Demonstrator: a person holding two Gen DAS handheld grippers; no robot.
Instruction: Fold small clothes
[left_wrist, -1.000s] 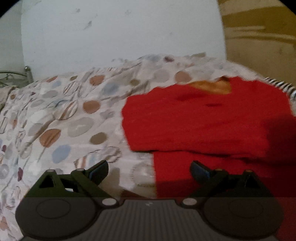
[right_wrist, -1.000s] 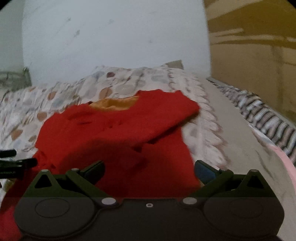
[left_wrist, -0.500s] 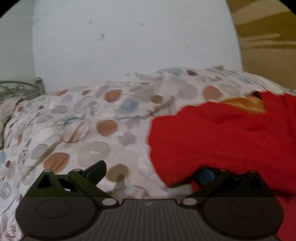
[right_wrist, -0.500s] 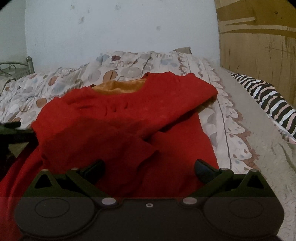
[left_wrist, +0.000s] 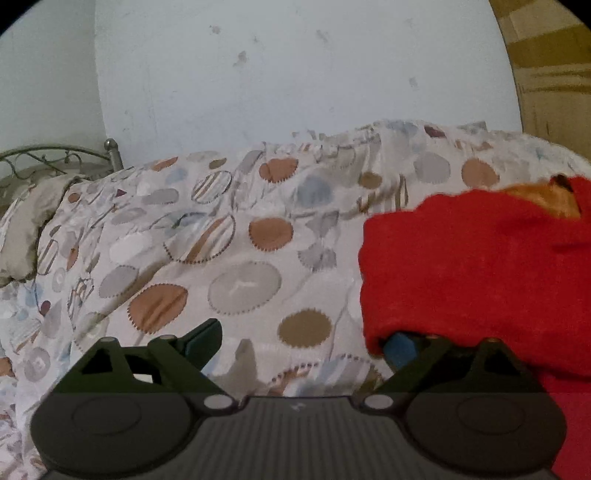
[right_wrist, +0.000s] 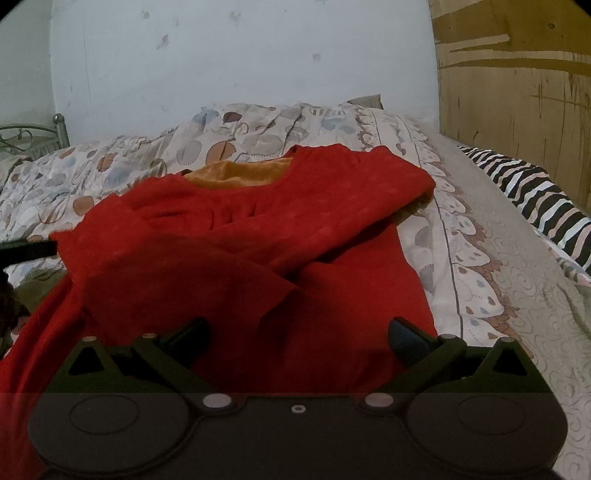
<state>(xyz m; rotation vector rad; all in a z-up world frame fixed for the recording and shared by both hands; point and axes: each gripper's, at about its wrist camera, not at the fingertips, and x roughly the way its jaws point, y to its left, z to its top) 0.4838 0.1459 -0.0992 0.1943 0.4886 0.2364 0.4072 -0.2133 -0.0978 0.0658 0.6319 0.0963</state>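
A red garment (right_wrist: 258, 236) with an orange lining at the neck lies on the bed, its upper part and sleeves folded across the body. In the left wrist view the garment (left_wrist: 476, 266) fills the right side. My left gripper (left_wrist: 301, 341) is open at the garment's left edge; its right finger is tucked under the red fold, its left finger over the bare quilt. My right gripper (right_wrist: 297, 334) is open and empty, low over the garment's lower part.
A patterned quilt with brown and grey circles (left_wrist: 221, 240) covers the bed. A zebra-striped cloth (right_wrist: 535, 195) lies at the right by a wooden board (right_wrist: 517, 85). A metal bed frame (left_wrist: 55, 158) and a white wall stand behind.
My left gripper has moved left to the garment's left edge, and its right finger now sits under the fold. My right gripper has drawn back slightly and stayed open.
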